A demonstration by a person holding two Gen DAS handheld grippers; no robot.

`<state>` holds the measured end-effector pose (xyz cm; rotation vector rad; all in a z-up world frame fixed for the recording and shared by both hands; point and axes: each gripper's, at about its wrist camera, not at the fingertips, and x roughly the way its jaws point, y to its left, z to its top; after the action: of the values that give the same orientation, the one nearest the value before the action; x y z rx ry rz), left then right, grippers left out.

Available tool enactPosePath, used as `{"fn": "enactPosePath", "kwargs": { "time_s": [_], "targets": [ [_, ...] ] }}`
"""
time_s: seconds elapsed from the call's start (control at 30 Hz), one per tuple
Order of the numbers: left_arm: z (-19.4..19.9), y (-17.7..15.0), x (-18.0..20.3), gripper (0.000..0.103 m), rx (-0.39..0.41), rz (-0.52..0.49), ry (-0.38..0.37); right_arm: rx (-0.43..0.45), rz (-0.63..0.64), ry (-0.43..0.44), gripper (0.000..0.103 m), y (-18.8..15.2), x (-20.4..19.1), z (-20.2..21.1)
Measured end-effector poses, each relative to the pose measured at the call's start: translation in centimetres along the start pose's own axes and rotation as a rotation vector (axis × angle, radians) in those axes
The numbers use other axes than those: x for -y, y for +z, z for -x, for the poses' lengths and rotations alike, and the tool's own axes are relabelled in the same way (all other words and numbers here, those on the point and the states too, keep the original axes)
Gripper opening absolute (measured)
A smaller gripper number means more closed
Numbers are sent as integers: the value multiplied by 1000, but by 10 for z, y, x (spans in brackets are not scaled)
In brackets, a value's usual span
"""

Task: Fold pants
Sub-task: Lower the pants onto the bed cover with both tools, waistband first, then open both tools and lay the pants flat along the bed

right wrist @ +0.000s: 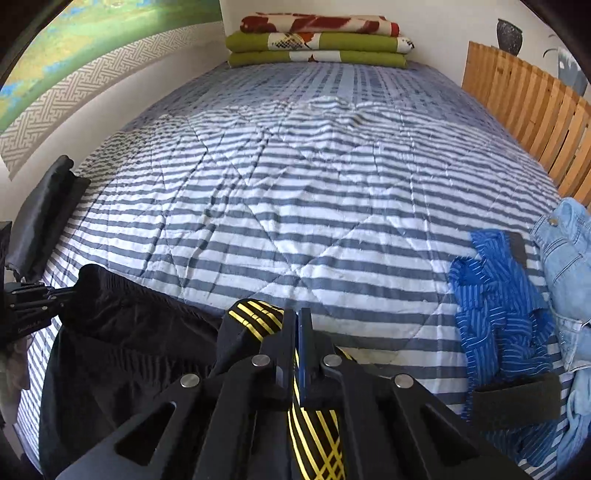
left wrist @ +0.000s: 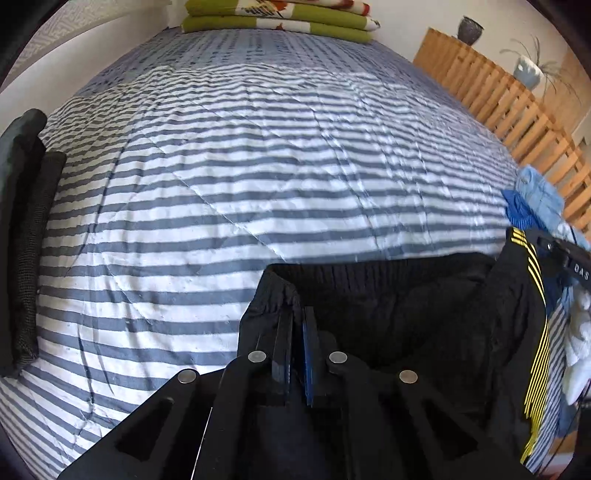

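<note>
The black pants [left wrist: 406, 314] with yellow side stripes hang by their waistband over the near edge of the bed [left wrist: 258, 166], held up at both ends and stretched between the two claws. The left claw [left wrist: 297, 332] is pinched narrow on the plain black end of the waistband, cloth bunched between its fingers. The right claw [right wrist: 297, 332] is likewise pressed together on the striped seam, the yellow lines running out above and below its fingers.

Beyond the waistband, the striped blue-and-white quilt lies open and bare across the middle of the bed, only lightly wrinkled. To the right, just beside the pants, sits a heap of other clothes: a crumpled blue striped garment [right wrist: 495, 295] and, further out at the edge, light blue denim [right wrist: 565, 251]; something white shows low down in the left wrist view, too blurred to name. On the left edge of the bed rests a stack of dark folded clothes [right wrist: 44, 214], well apart from the pants. At the far end lie folded green and red blankets [right wrist: 317, 40] against the wall. A wooden slatted rail [right wrist: 524, 110] runs along the right side, with a dark vase [right wrist: 508, 33] above it.
</note>
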<state>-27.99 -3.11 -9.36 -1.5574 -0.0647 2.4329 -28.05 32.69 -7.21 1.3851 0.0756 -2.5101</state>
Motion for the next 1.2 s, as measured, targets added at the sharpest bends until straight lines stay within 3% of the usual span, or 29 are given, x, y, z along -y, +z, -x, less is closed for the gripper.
{"fn": "enactPosePath", "kwargs": {
  "time_s": [0.13,0.23,0.27,0.3,0.37,0.4,0.5,0.6,0.7,0.87,0.97,1.2],
  "targets": [
    [17,28,-14,6,64,47,46,116,-109,49,1,12,27,29],
    [10,44,-23,9,61,91,178,158,-163,-40,1,17,41,30],
    [7,47,-26,16,49,101,214,143,-172,-95,3,17,44,26],
    [6,48,-29,20,45,109,199,110,-176,-91,7,17,47,19],
    [12,43,-31,25,64,112,160,38,-220,7,21,13,58,7],
    [14,39,-28,27,64,94,147,27,-234,27,24,9,61,5],
    [22,18,-18,47,48,32,106,4,-172,3,24,-5,59,5],
    [36,-14,-13,50,35,-6,88,-15,-159,30,24,-24,59,13],
    [59,-57,-16,50,14,7,26,-18,-168,62,24,-47,63,33],
    [106,-138,-25,51,-9,34,-13,-35,-126,122,25,-87,53,74],
    [132,-187,-29,51,-30,41,-26,-47,-86,152,25,-109,34,98],
    [167,-287,-36,51,-68,70,-46,-91,41,318,30,-179,-44,143]
  ]
}}
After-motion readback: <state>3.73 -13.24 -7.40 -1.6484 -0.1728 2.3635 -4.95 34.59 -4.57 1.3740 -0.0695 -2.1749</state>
